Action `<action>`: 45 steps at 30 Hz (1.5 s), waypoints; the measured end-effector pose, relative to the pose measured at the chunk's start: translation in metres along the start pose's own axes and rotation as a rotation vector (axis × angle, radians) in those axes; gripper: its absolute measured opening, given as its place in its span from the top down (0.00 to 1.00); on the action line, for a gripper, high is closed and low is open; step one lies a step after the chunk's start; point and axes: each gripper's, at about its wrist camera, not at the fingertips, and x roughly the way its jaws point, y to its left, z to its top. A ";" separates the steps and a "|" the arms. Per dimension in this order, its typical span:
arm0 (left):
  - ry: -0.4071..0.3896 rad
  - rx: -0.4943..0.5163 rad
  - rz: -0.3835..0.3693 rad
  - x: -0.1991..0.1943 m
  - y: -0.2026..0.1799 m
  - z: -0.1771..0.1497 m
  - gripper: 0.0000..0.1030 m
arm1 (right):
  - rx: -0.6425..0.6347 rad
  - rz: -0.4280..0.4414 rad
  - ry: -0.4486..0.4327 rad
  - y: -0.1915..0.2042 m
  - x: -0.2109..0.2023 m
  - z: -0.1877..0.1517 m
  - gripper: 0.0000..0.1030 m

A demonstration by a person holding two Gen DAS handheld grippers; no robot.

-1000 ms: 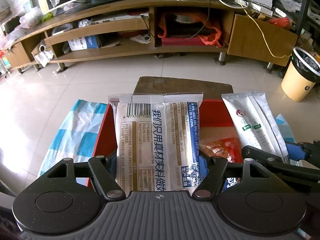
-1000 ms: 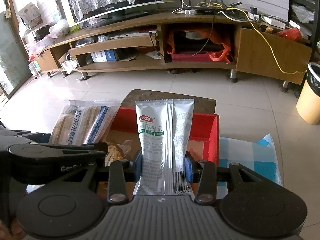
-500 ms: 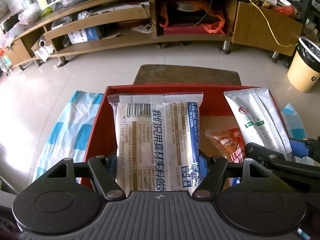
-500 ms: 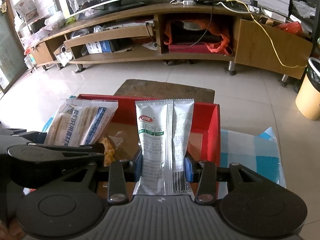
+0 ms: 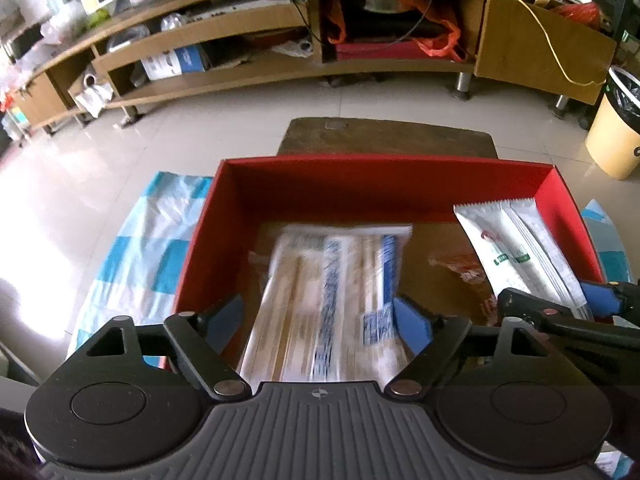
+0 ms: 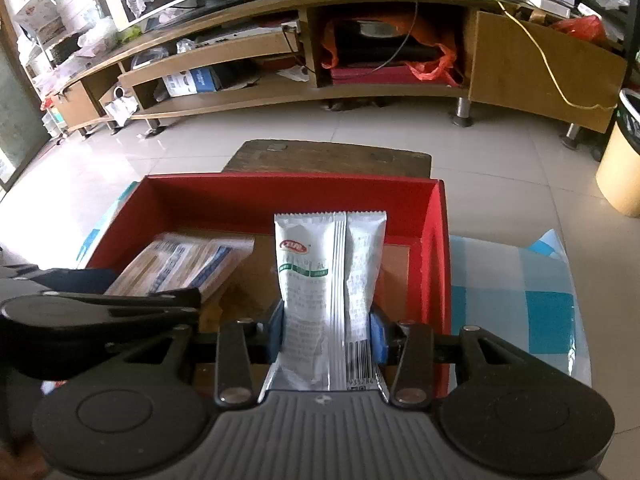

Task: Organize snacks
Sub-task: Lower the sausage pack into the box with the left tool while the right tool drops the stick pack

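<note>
A red box [image 5: 384, 164] stands open on a checked cloth. My left gripper [image 5: 320, 322] hangs over its left half, and its jaws are opening. The blue-and-tan snack packet [image 5: 332, 300] lies blurred between the blue pads, which stand clear of its edges. It slopes down onto the box floor. In the right wrist view the same packet [image 6: 184, 264] lies in the box [image 6: 288, 180] at the left. My right gripper [image 6: 327, 330] is shut on a white-and-green snack packet [image 6: 328, 272], held upright over the box's right half. The left wrist view also shows that packet [image 5: 520, 252].
An orange wrapper [image 5: 460, 268] lies on the box floor. The blue-and-white cloth [image 5: 148, 240] spreads on both sides of the box. A dark wooden board [image 5: 384, 136] juts out behind it. A yellow bin [image 5: 616, 132] and a long TV cabinet [image 5: 280, 72] stand beyond on the tiled floor.
The left jaws have spread and the blue-and-tan packet has slipped from upright down into the box. The right gripper has sunk a little, still holding its white packet.
</note>
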 end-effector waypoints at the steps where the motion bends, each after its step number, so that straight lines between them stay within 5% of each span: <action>1: 0.003 -0.002 -0.003 0.000 0.001 0.000 0.16 | 0.001 -0.003 0.003 0.000 0.001 -0.001 0.59; 16: -0.026 -0.017 -0.030 -0.013 0.008 0.002 0.08 | -0.021 -0.062 -0.003 -0.003 0.002 -0.002 0.54; 45: 0.002 -0.050 0.024 -0.037 0.063 -0.040 0.06 | -0.045 0.009 -0.023 0.013 -0.033 -0.011 0.50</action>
